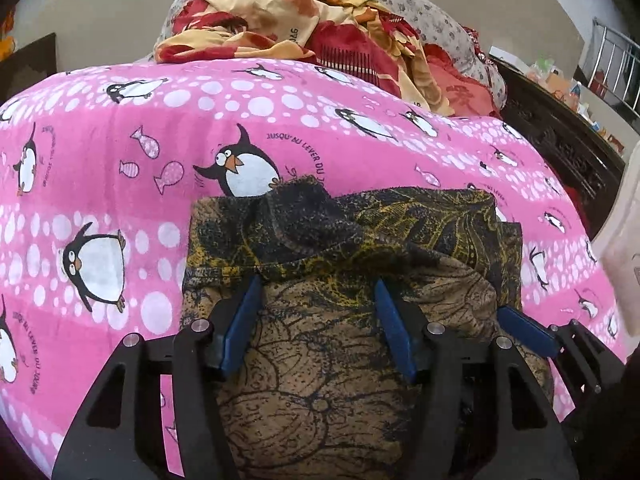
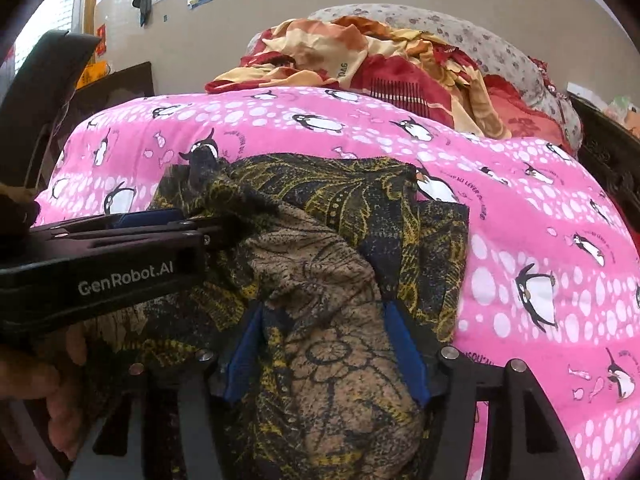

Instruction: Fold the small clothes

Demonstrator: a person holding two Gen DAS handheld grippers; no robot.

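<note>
A pink penguin-print sheet (image 1: 120, 152) covers the bed, and the small dark garment (image 1: 320, 360) with yellow and tan floral print lies rumpled near the bed's near edge, its upper portion folded over into a dark, yellow-patterned layer.

The left claw (image 1: 318, 296) hangs just above the tan part of the garment with its blue-padded fingers (image 1: 244, 320) spread apart; no cloth is caught between them. From the right wrist camera the same claw shows side-on at the garment's left edge, a hand (image 2: 52, 392) gripping its handle.

The right claw (image 2: 322, 320) sits to the right of it, fingers apart on either side of a raised hump of the tan fabric; whether the pads actually pinch it cannot be told.

At the bed's far edge lies a heap of red and cream bedding (image 1: 288, 24) against a grey floral pillow (image 1: 432, 16).
</note>
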